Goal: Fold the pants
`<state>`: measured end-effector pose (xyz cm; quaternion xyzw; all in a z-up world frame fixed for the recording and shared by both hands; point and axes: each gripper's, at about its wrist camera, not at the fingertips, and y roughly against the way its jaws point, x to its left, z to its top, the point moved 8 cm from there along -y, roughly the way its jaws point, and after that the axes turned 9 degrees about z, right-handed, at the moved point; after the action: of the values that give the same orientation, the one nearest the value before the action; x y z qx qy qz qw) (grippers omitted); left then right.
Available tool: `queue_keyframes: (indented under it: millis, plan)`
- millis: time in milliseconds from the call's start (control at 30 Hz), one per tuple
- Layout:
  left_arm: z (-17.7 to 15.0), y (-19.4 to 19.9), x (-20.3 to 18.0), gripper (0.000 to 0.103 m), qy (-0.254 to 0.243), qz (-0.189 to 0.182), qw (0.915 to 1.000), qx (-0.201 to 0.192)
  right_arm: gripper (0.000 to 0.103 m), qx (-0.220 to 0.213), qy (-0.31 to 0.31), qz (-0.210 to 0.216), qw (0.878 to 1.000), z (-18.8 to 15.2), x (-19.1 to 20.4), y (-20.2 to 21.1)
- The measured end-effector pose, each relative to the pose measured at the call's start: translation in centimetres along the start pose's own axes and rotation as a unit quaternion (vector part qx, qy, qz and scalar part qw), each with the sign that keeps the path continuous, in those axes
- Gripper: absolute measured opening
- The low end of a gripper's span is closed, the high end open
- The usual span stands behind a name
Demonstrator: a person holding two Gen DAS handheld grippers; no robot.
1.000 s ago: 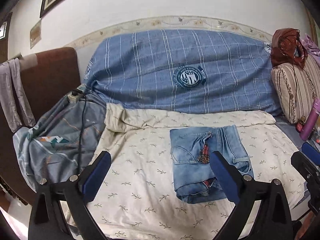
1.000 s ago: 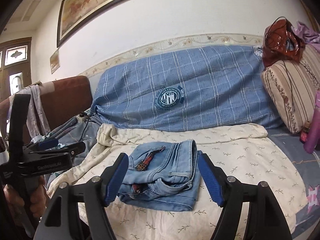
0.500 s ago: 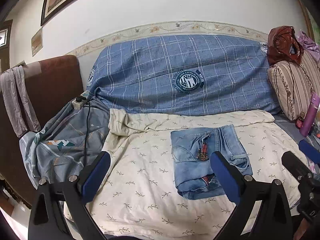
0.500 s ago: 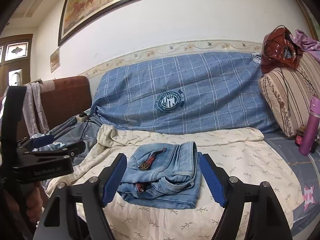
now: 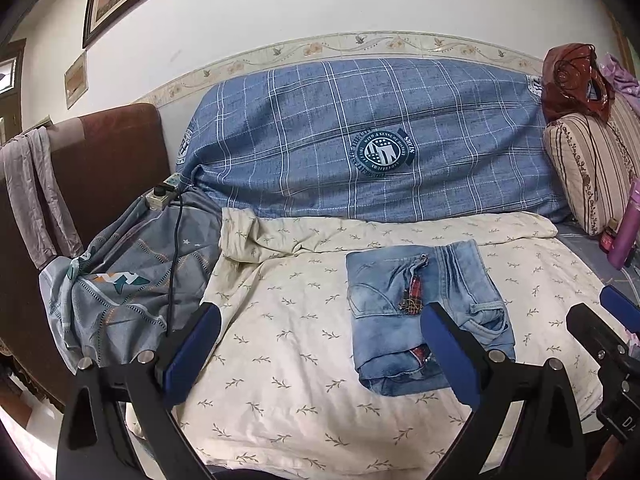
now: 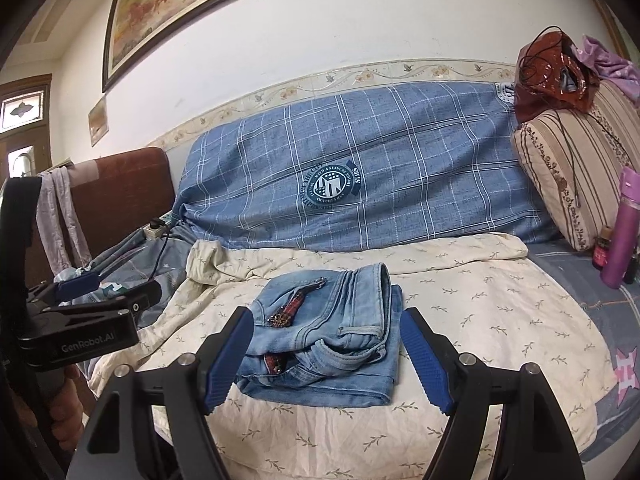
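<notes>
A pair of light blue jeans (image 5: 420, 312) lies folded into a compact rectangle on a cream leaf-print sheet (image 5: 288, 336), with a red strap showing at the pocket. It also shows in the right wrist view (image 6: 328, 344). My left gripper (image 5: 320, 352) is open and empty, held back from the bed, left of the jeans. My right gripper (image 6: 326, 356) is open and empty, held in front of the jeans without touching them. The left gripper's body (image 6: 76, 332) shows at the left of the right wrist view.
A blue plaid cover (image 5: 360, 144) drapes the backrest. A grey patterned cloth (image 5: 120, 280) with a power strip (image 5: 162, 194) and cable lies at the left. A striped cushion (image 6: 576, 168), red bag (image 6: 552, 76) and purple bottle (image 6: 622, 224) stand at the right.
Both grippers have drawn back and risen a little from the bed, so the jeans look smaller. The jeans have not moved. Both grippers stay open.
</notes>
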<state>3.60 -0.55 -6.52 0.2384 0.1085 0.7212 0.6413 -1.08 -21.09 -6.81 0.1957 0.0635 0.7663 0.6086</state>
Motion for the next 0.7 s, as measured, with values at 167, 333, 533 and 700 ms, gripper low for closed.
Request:
queue_keyframes:
  millis: [167, 333, 533, 700]
  plan:
    - [-0.2, 0.0, 0.0, 0.1, 0.0, 0.004, 1.0, 0.001, 0.079, 0.005, -0.006, -0.001, 1.0, -0.2, -0.2, -0.1]
    - [-0.7, -0.4, 0.3, 0.1, 0.0, 0.008, 0.9999, 0.008, 0.079, 0.013, -0.007, -0.009, 1.0, -0.9, -0.5, -0.3]
    - [-1.0, -0.5, 0.7, 0.1, 0.001, 0.011, 0.9999, 0.012, 0.079, 0.023, -0.018, -0.01, 1.0, -1.5, -1.0, -0.4]
    - [-1.2, -0.7, 0.9, 0.1, 0.002, 0.012, 0.9998, 0.017, 0.079, 0.025, -0.016, -0.008, 1.0, -1.5, -0.8, -0.5]
